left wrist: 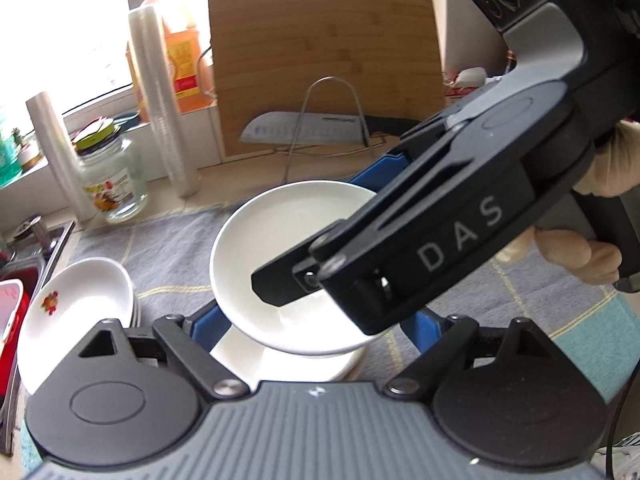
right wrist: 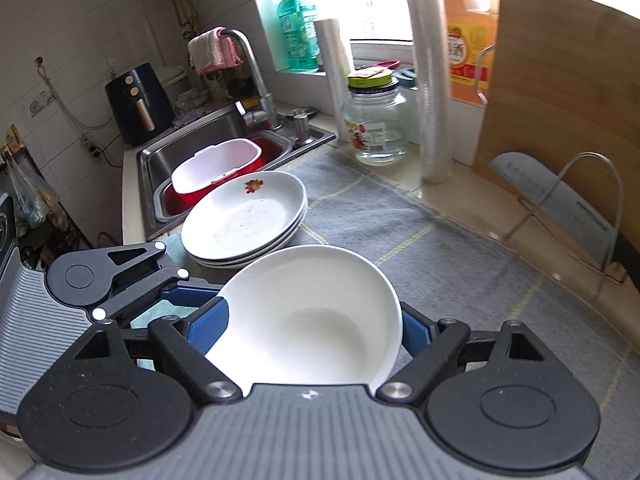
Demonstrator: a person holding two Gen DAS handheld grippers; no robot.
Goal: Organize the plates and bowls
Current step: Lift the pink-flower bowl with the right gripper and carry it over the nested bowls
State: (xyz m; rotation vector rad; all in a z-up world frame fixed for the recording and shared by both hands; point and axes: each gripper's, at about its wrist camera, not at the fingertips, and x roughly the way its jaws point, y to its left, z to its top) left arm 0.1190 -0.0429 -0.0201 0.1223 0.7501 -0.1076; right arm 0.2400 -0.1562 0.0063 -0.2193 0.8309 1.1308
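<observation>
Gripping a white bowl (right wrist: 316, 316), the right tool (right wrist: 316, 336) pinches it between its two blue pads (right wrist: 210, 326): one pad sits inside the bowl and the other against its outer wall. In the left wrist view the bowl is tilted and held above a second white dish (left wrist: 288, 364) that rests on the grey mat (right wrist: 400, 216) covering the tabletop. The left tool (left wrist: 312, 332) is spread, with one blue pad on each side of that lower dish; whether the pads touch it cannot be told. A stack of plates (right wrist: 246, 220), the top one bearing a small red flower print, stands on the mat beside the sink (right wrist: 192, 140). Behind the mat, a glass jar (right wrist: 376, 124), a wooden cutting board (right wrist: 560, 92) and a knife (left wrist: 304, 130) in a wire rack stand near the window.
</observation>
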